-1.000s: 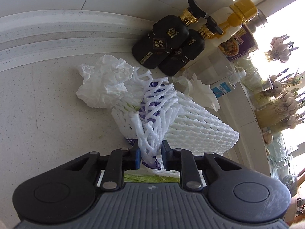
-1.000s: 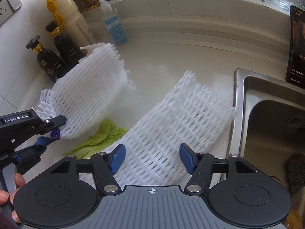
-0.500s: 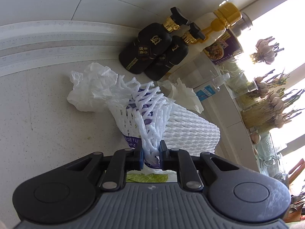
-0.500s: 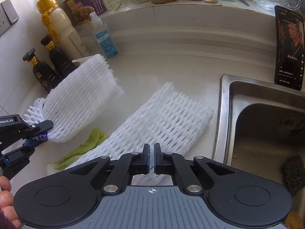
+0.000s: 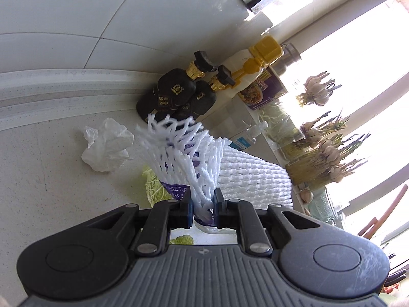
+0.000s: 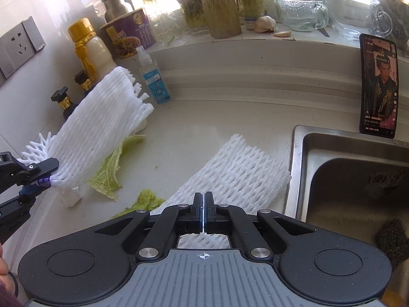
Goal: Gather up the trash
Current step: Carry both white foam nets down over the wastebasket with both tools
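My left gripper point(image 5: 202, 206) is shut on a white foam fruit net point(image 5: 186, 158) with a purple label, held up off the counter; the net also shows in the right wrist view point(image 6: 102, 125), pinched by the left gripper point(image 6: 38, 176). My right gripper point(image 6: 203, 211) is shut on the near edge of a second white foam net point(image 6: 237, 174) that lies flat on the counter beside the sink. Green cabbage leaves point(image 6: 110, 176) lie on the counter under the lifted net. A crumpled white tissue point(image 5: 106, 149) lies on the counter to the left.
Two black bottles point(image 5: 176, 94), a yellow-capped bottle point(image 6: 89, 48), a purple tub point(image 6: 127, 33) and a small spray bottle point(image 6: 153, 76) stand along the wall. A steel sink point(image 6: 358, 192) is on the right, with a phone point(image 6: 379, 85) behind it. Jars and garlic line the sill.
My left gripper has lifted the foam net higher, uncovering the leaves and tissue. My right gripper closed on the edge of the flat net and has pulled back a little.
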Available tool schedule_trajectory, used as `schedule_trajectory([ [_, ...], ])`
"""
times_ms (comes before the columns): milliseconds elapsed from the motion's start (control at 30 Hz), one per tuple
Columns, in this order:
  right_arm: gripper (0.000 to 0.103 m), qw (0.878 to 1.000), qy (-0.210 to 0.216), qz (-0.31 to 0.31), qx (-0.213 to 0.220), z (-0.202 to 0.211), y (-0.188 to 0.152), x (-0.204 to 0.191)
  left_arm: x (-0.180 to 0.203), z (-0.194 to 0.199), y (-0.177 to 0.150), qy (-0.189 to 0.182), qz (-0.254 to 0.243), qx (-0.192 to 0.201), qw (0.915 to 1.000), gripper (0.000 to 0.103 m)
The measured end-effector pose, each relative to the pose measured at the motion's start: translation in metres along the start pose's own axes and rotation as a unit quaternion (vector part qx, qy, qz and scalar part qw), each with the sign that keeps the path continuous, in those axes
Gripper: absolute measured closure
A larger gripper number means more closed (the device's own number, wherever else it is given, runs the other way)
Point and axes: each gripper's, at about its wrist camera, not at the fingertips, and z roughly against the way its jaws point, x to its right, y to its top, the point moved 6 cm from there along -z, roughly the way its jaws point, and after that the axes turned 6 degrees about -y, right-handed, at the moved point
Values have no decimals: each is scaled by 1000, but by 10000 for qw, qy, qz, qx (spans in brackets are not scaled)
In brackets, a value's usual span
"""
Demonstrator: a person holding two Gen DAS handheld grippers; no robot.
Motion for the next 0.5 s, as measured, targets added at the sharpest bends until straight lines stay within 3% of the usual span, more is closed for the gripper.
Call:
schedule_trajectory([
  [67, 101, 9999, 56, -65, -93, 0, -2, 2, 3, 8, 2, -47, 7, 66, 10000, 90],
  [100, 93, 9996, 142, -144, -182, 0, -3, 2, 4, 11, 3, -79, 18, 90, 9999, 90],
  [167, 88, 9986, 212, -339, -354, -2, -7, 5, 5, 19, 3, -128, 17, 137, 9998, 90],
  [200, 78, 9979, 227, -408, -443, -3, -10, 6, 6, 24, 3, -149, 8, 165, 9998, 90],
  [233, 60, 9968, 250, -534, -544, -5, -13, 7, 7, 28, 3, -157, -5, 195, 9997, 90],
  [300, 34, 9935, 305, -806, -740, -8, -18, 8, 7, 36, 2, -142, -38, 250, 9996, 90],
  [333, 27, 9913, 375, -951, -823, -9, -20, 7, 6, 39, 2, -130, -52, 273, 9995, 90],
  [400, 19, 9853, 512, -1224, -1077, -12, -22, 5, 4, 46, 0, -90, -77, 299, 9995, 90],
  [500, 17, 9756, 608, -1597, -1376, -19, -21, -1, -3, 59, -6, -26, -71, 313, 9995, 90],
])
